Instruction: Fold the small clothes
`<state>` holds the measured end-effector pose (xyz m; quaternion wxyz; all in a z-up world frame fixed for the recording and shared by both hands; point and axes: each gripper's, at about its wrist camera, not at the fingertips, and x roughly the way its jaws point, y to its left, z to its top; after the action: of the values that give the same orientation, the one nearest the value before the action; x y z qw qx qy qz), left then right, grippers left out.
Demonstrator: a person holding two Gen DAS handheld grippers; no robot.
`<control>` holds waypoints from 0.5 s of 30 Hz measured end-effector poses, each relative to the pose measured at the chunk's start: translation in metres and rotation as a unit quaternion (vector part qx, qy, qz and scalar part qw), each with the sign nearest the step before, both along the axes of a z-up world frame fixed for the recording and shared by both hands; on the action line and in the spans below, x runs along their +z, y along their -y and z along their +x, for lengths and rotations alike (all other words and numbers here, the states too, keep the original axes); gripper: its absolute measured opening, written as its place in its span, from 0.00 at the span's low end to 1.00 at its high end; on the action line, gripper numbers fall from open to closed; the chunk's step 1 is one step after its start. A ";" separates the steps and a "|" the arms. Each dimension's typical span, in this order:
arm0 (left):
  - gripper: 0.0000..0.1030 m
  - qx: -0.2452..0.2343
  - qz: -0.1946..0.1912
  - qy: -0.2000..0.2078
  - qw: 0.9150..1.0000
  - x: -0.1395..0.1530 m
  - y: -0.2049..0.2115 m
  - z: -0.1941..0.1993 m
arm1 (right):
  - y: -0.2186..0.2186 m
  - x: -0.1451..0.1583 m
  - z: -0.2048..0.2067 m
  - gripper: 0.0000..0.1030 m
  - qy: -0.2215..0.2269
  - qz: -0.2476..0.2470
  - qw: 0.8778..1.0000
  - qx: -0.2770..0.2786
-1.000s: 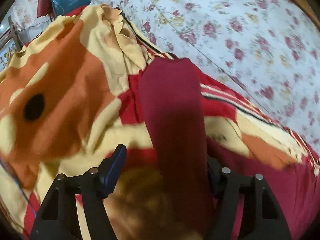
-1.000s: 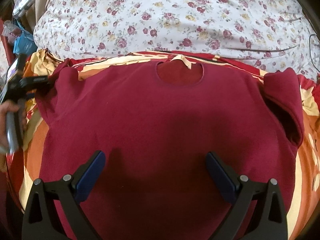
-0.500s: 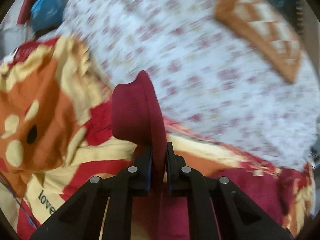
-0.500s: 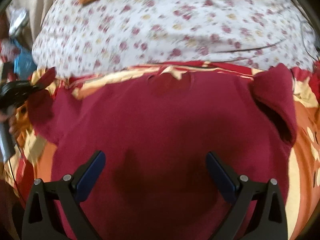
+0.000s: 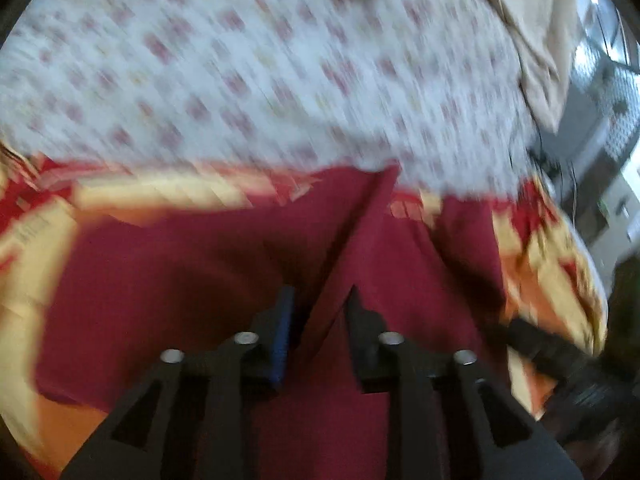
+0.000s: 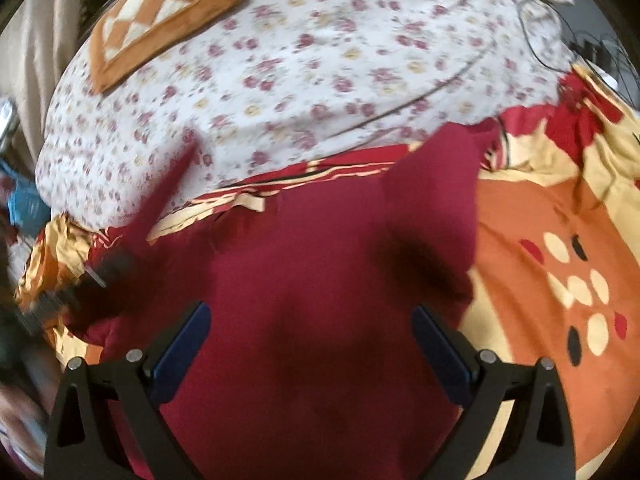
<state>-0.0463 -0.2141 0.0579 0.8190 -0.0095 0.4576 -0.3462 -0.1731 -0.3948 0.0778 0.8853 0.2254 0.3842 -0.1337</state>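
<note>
The maroon shirt (image 6: 304, 280) lies spread on the orange-and-yellow blanket (image 6: 552, 240) on the bed, right under both claws. The left claw (image 5: 318, 300) has its fingers only a little apart, and a raised ridge of the shirt's cloth (image 5: 352, 232) runs up between them; the blur leaves me unable to say whether they truly pinch it or are just letting go. The right claw (image 6: 310, 332) is spread wide over the shirt body with nothing in it.

My worry is that the ridge slips out early and flops short, leaving a crooked fold. Dragging the cloth sideways could also bunch the shirt body, since nothing pins it down. The blanket is rumpled and could ride along.

The right view shows what the left cannot: the far sleeve (image 6: 436, 184) folded up ahead and to the right of that claw, the floral sheet (image 6: 320, 60) beyond, and a checked cushion (image 6: 160, 12). The left view alone shows the cloth running between its fingers.
</note>
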 end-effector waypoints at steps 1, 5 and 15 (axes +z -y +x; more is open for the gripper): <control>0.23 -0.015 0.009 -0.016 1.000 -0.015 0.010 -0.006 | 0.004 0.000 -0.002 0.99 0.000 0.003 1.000 -0.001; 0.24 -0.027 0.020 -0.009 0.999 -0.018 0.009 -0.028 | 0.010 0.001 -0.001 0.99 -0.006 0.004 1.000 0.015; 0.31 0.082 0.022 0.052 0.995 0.033 -0.108 -0.033 | 0.016 -0.015 0.039 0.99 -0.034 -0.021 0.997 0.062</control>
<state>-0.0798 -0.1066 0.0905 0.8675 -0.0104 0.4193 -0.2675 -0.1341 -0.4110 0.0630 0.8829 0.1781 0.4241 -0.0942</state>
